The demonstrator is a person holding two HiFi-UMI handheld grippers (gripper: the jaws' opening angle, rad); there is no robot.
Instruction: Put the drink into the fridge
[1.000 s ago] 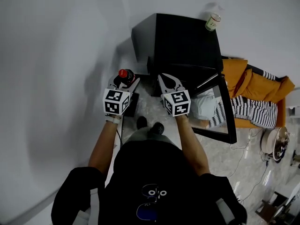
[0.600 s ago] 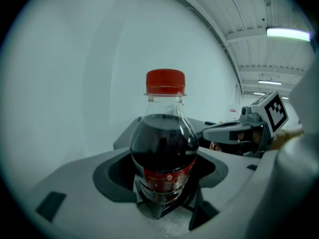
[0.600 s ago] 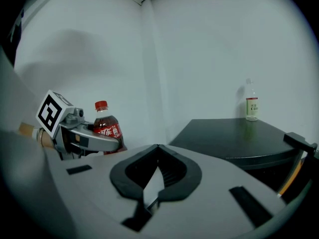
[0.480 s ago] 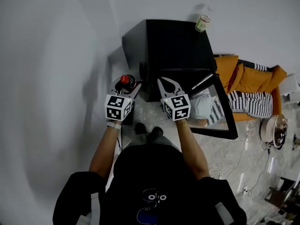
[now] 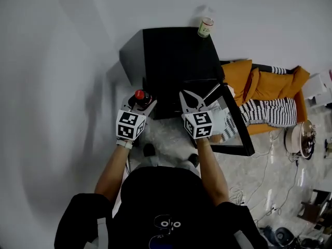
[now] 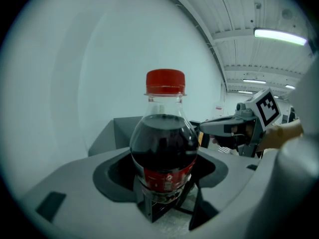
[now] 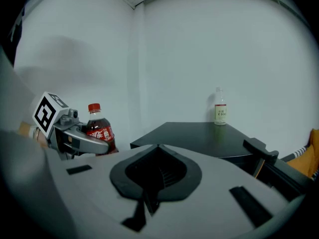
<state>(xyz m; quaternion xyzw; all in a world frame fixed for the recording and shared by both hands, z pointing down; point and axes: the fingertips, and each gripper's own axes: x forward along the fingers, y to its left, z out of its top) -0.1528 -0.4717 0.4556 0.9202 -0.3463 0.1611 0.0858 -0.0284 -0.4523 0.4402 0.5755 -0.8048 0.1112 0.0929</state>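
Left fingers (image 6: 148, 209): spread wide and pinching the bottle (image 6: 164, 148) low on its body, at the red label, one finger on each side.
Bottle: upright in that grip, with dark drink up to the shoulder, a clear neck above it and a red cap (image 6: 165, 81) on top.
Left gripper (image 5: 139, 100): held out ahead of the person's left forearm (image 5: 115, 165). Its marker cube (image 5: 129, 125) faces up in the head view.
Right fingers (image 7: 148, 201): pressed together, with nothing between them.
Right gripper (image 5: 191, 97): beside the left gripper and apart from the bottle. It points toward the fridge (image 5: 176, 56), and its own marker cube (image 5: 199, 124) also faces up.
Fridge: black and low, standing on the floor (image 5: 166, 139) against a white wall (image 5: 62, 61).
Place of the bottle: outside the fridge, just off its front left corner in the head view.
Door (image 5: 239, 141): swung open toward the right, a dark frame around a pane.
Small bottle (image 5: 206, 27): upright on the fridge's top, near the far right corner. It is clear, with a light label.
Orange cloth (image 5: 270, 84): to the right of the fridge.
Striped cloth (image 5: 265, 110): lies against the orange cloth, just beyond the open door.
Floor: pale and marbled, with thin cables (image 5: 265, 162) trailing across it to the right of the door.
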